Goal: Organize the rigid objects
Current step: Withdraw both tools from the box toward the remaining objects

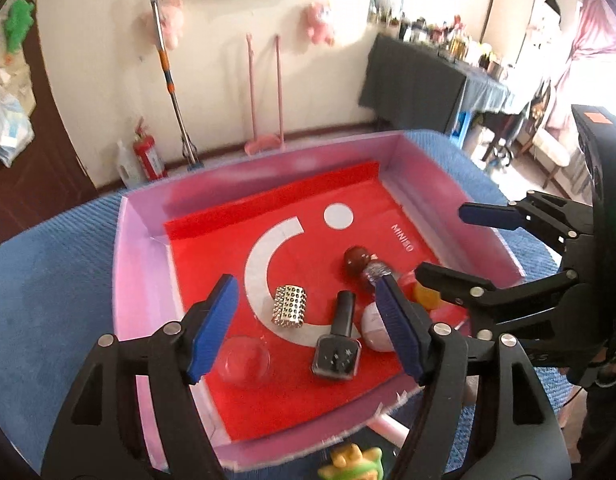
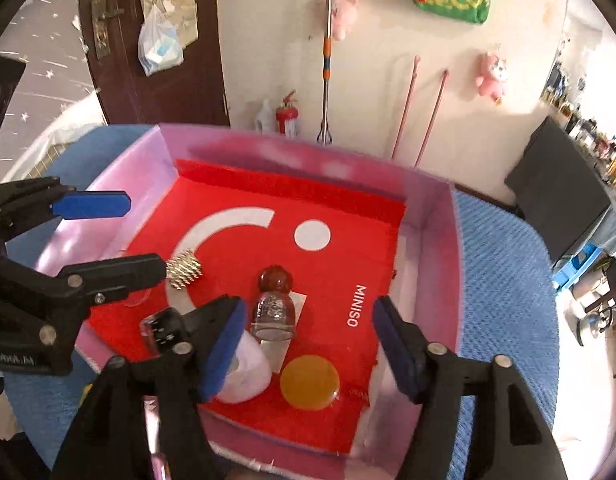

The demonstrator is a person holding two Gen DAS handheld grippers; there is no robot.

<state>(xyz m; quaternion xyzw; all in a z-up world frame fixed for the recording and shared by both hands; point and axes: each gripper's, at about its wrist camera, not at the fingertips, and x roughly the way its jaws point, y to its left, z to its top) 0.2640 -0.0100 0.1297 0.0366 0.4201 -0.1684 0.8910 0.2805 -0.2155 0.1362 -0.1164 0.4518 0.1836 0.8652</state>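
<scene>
Left wrist view: the left gripper [image 1: 303,320] is held wide and empty above the pink tray [image 1: 139,280] — one nail polish bottle [image 1: 338,338] lies just below, long axis pointing away.
Right wrist view: the right gripper [image 2: 308,344] is spread, nothing held — one amber disc [image 2: 310,382] lies directly beneath, six objects counted.

The far half of the pink tray [image 2: 428,216] lies bare above its red liner [image 2: 340,208], while the spiked roller [image 1: 290,305], dark bottle [image 1: 338,340], white egg [image 1: 374,326] and amber disc [image 2: 310,382] crowd the near side.
</scene>
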